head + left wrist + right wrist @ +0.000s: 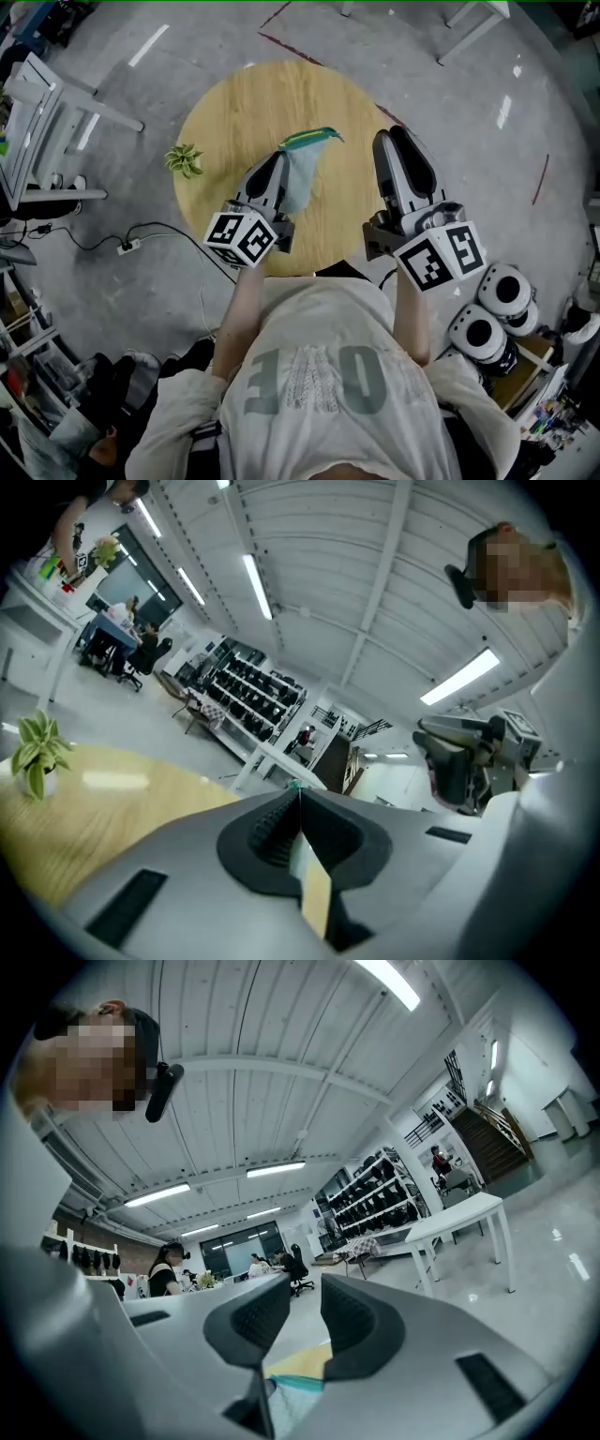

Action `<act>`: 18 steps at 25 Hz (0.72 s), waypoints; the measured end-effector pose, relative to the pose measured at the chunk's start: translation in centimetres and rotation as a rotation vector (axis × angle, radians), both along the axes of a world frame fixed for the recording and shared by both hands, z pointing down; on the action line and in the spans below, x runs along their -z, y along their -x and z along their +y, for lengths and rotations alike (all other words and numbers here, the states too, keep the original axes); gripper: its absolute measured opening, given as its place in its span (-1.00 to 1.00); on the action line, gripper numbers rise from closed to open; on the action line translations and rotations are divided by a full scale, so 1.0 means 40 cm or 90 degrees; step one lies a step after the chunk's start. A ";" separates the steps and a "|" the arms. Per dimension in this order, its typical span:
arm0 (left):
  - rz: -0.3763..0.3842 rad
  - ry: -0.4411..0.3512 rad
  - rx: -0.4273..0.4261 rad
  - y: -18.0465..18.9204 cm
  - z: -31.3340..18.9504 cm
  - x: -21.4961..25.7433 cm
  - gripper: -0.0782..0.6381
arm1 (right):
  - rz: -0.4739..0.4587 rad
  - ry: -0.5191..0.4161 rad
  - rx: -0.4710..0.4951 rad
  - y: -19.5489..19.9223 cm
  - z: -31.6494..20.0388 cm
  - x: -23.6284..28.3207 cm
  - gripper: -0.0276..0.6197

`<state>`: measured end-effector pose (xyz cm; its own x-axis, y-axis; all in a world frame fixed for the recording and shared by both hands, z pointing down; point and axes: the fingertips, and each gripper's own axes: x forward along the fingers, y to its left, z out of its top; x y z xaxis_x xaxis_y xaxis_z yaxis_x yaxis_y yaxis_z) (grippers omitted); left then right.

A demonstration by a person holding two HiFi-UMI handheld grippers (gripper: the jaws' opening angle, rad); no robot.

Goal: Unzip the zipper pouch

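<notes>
We see the pouch (305, 173) over the middle of the round wooden table (234, 112), pale blue, with its green zipper (312, 138) along the far edge. The left gripper (278, 159) reaches in from the near left and has the pouch's left side between its jaws. In the left gripper view those jaws (298, 794) are pressed together with only a thin sliver of pale fabric pinched in the seam, so we take it as clamped on the pouch. The right gripper (396, 141) is to the pouch's right, apart from it, over the table's right edge. In the right gripper view its jaws (302, 1288) stand moderately apart with nothing between them; down through the gap we make out a bit of the pouch (291, 1405) and the table (300, 1363). We cannot tell whether the zipper is open or closed. A small potted plant (185, 159) sits at the table's left edge, well apart from the pouch, and it also shows in the left gripper view (37, 747).
</notes>
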<state>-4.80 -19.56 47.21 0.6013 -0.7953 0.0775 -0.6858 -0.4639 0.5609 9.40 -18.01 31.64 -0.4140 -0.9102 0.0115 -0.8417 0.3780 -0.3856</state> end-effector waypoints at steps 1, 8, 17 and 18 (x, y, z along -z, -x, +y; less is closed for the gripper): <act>-0.007 0.019 0.004 0.009 -0.002 -0.035 -0.70 | 0.001 0.005 0.001 0.004 -0.002 -0.008 -0.63; 0.045 0.140 0.058 0.041 -0.013 -0.179 -0.70 | 0.000 0.032 0.025 -0.009 0.000 -0.031 -0.63; 0.013 0.215 0.111 0.127 -0.046 -0.324 -0.70 | 0.005 0.052 0.046 0.020 0.001 -0.058 -0.63; 0.004 0.224 0.113 0.134 -0.047 -0.340 -0.70 | 0.007 0.053 0.049 0.021 0.002 -0.059 -0.63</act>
